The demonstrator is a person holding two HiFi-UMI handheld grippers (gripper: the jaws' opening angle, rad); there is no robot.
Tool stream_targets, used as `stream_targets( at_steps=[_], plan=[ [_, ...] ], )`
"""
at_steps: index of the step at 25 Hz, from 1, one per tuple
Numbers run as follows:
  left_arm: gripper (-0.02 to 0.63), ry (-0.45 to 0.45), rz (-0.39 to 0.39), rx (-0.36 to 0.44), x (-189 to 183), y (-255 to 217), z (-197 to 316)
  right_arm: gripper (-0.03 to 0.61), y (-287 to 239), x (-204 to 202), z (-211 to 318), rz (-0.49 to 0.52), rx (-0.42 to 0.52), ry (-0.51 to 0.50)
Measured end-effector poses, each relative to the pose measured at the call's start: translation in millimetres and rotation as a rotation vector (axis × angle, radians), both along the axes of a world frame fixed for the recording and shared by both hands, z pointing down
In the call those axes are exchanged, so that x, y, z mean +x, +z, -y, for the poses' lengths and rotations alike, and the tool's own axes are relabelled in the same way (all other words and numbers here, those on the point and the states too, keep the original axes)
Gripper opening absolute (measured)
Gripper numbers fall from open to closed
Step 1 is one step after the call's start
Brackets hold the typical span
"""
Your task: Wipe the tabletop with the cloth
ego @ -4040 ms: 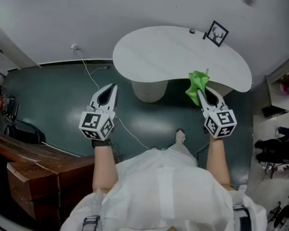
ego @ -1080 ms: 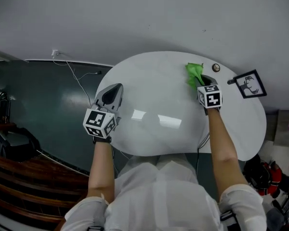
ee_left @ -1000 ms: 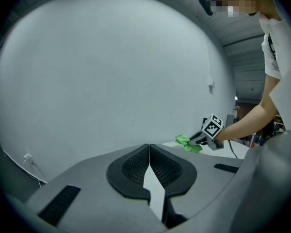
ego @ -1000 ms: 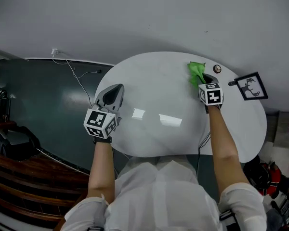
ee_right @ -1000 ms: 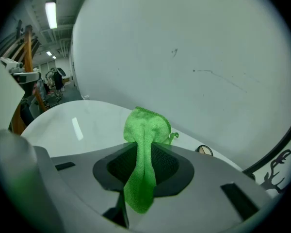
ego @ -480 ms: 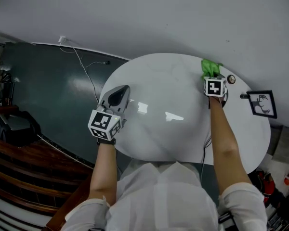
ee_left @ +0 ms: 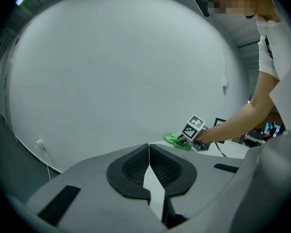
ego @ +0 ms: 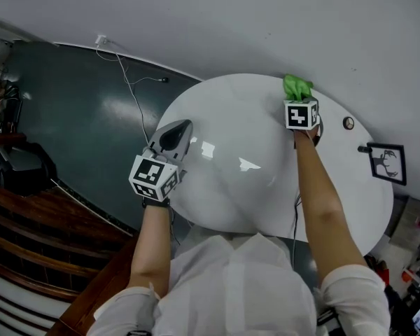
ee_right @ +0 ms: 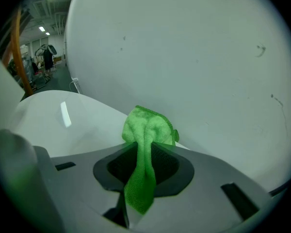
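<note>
A white rounded tabletop (ego: pixel 245 152) fills the middle of the head view. A green cloth (ego: pixel 296 87) lies bunched at the table's far edge by the wall, and my right gripper (ego: pixel 300 105) is shut on it. In the right gripper view the cloth (ee_right: pixel 146 139) hangs pinched between the jaws above the tabletop (ee_right: pixel 58 115). My left gripper (ego: pixel 176 134) hovers at the table's left edge, shut with nothing in it. In the left gripper view the jaws meet (ee_left: pixel 149 152), and the cloth (ee_left: pixel 176 140) shows far off under the right gripper's marker cube.
A small round dark object (ego: pixel 348 123) and a framed deer picture (ego: pixel 386 163) sit on the table's right part. A white cable (ego: pixel 129 89) runs over the dark green floor at left. Wooden furniture (ego: pixel 42 215) stands at lower left. A white wall (ego: pixel 266 19) backs the table.
The right gripper has dragged the cloth leftward along the table's far edge, away from the round object. The left gripper stays at the left edge. Four seconds ago both grippers were short of the table.
</note>
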State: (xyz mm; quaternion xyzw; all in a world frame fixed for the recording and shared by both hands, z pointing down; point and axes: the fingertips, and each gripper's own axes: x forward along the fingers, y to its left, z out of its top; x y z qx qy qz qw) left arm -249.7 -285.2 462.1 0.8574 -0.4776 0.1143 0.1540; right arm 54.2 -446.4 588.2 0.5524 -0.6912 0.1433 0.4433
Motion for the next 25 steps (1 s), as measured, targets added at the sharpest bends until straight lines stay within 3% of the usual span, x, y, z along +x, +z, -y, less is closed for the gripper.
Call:
stream_targets(
  at_steps=[13, 25],
  plan=[
    [0.018, -0.075, -0.002, -0.008, -44.8, 3.4, -26.1, 0.078, 1.3, -168.4, -0.8, 0.089, -0.001, -0.217],
    [0.018, -0.117, 0.006, -0.030, -67.2, 10.1, -56.4, 0.078, 3.2, -304.7, -65.0, 0.217, -0.032, -0.453]
  ],
)
